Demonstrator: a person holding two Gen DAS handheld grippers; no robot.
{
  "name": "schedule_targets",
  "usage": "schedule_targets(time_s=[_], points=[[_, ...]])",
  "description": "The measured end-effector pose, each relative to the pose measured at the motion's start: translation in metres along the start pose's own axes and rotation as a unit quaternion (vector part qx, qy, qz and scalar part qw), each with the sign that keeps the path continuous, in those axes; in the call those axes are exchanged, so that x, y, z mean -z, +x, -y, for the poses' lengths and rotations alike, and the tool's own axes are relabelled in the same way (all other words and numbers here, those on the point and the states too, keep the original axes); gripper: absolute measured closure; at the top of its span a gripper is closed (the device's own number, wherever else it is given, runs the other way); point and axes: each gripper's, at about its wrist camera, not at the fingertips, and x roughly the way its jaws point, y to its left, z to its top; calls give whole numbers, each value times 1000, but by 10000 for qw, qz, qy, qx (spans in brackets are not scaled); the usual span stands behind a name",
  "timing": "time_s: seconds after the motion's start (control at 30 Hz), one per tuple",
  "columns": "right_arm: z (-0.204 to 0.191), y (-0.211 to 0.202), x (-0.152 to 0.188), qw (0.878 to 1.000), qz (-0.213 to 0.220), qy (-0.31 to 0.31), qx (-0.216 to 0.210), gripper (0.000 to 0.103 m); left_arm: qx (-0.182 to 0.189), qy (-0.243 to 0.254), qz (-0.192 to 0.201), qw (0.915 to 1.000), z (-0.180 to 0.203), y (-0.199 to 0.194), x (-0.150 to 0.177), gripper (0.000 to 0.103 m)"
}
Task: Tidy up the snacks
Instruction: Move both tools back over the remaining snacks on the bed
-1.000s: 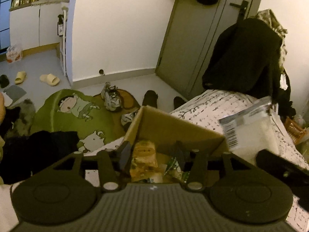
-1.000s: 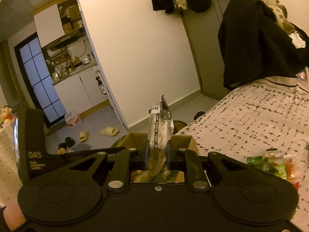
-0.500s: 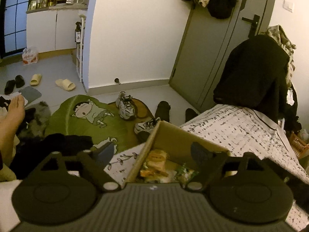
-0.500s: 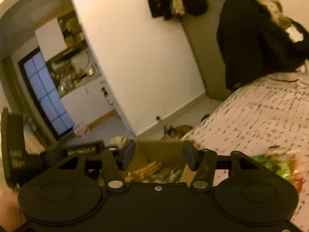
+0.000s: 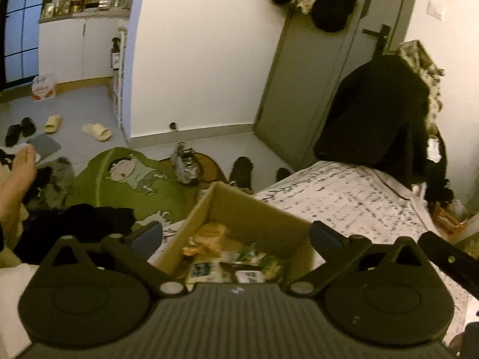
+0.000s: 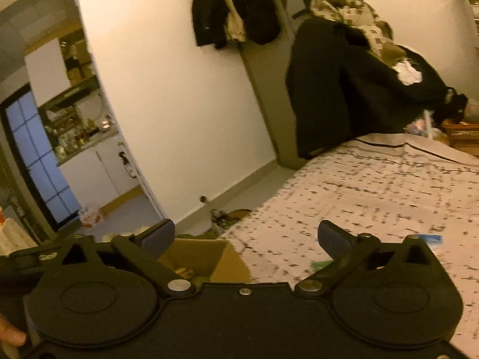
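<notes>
The left tool (image 5: 236, 234) is standing with its jaws spread as wide as they go, having just been opening, and nothing is sitting between its blue pads. It is hanging over the open brown cardboard box (image 5: 254, 209), which is resting at the edge of the bed with the white black-flecked cover (image 5: 344, 191). Inside the box, the mixed snack packets in orange, green and white wrappers (image 5: 230, 254) are lying in a loose heap below the near wall. At ten o'clock from the box, the green cartoon-print floor mat (image 5: 131, 176) is lying on the floor under scattered shoes.

The right tool (image 6: 247, 234) is likewise gaping fully, its jaws having just been opening, and is gripping nothing. The box is showing at seven o'clock under its left finger. At three o'clock, a green snack wrapper (image 6: 321, 264) is lying on the cover, partly hidden by the right finger. Beyond the fingers at twelve o'clock, the cover is stretching bare to the black coat (image 6: 344, 89) draped at the bed's far end.
</notes>
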Motion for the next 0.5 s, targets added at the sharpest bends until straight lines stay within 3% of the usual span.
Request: schedule_targets(time_s=[0.37, 0.5], points=[[38, -4, -9, 9978, -445, 282, 409, 0, 33, 217, -149, 9996, 36, -6, 11, 0], [54, -3, -11, 9953, -608, 461, 588, 0, -150, 196, -126, 9996, 45, -9, 15, 0]])
